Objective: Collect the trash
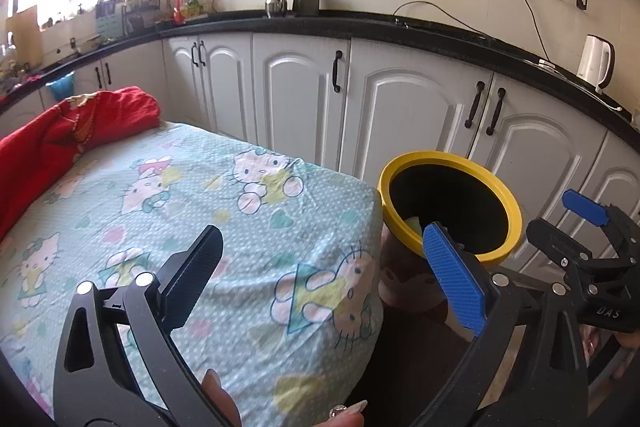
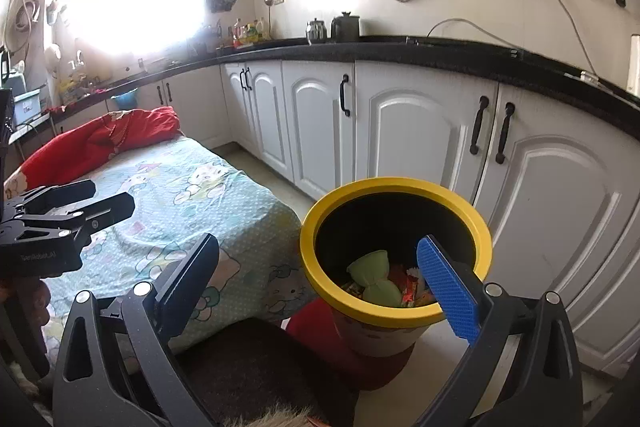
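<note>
White kitchen cabinets point(image 2: 404, 131) under a black countertop point(image 2: 440, 53) line the far wall, with a cartoon-print green cloth-covered table point(image 1: 168, 211) at near left. Right of the table stands the yellow-rimmed black trash bin point(image 2: 394, 247), holding a pale green wrapper point(image 2: 376, 277) and other scraps. Left gripper point(image 1: 324, 275) and right gripper point(image 2: 320, 287) both stand wide open, empty.

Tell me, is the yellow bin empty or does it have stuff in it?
It has stuff in it. The yellow bin holds a green wrapper and some red and orange scraps, well below its rim.
</note>
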Demonstrator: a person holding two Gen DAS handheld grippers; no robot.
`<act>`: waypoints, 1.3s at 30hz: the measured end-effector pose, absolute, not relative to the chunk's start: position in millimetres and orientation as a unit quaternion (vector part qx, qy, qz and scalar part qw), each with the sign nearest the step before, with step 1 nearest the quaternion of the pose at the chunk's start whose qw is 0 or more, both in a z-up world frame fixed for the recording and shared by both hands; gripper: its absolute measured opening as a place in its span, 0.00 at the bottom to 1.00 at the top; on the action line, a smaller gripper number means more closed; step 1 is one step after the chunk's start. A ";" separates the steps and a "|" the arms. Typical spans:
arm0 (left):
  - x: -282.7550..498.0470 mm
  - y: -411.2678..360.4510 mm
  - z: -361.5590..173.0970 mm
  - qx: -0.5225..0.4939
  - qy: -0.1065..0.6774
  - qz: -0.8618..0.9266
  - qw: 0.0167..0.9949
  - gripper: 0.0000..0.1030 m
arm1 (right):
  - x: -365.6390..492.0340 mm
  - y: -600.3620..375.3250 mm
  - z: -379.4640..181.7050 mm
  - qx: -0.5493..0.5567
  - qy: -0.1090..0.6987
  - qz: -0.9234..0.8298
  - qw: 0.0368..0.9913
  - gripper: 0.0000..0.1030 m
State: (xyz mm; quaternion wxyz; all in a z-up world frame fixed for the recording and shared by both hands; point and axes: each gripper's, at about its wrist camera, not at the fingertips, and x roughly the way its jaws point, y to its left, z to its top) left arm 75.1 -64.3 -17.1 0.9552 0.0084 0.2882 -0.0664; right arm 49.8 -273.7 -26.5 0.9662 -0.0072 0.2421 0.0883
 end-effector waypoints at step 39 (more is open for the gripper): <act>10.6 -56.0 -11.5 -0.006 0.198 -0.053 0.979 0.89 | -3.1 -252.9 -28.0 -0.028 0.130 0.055 0.990 0.94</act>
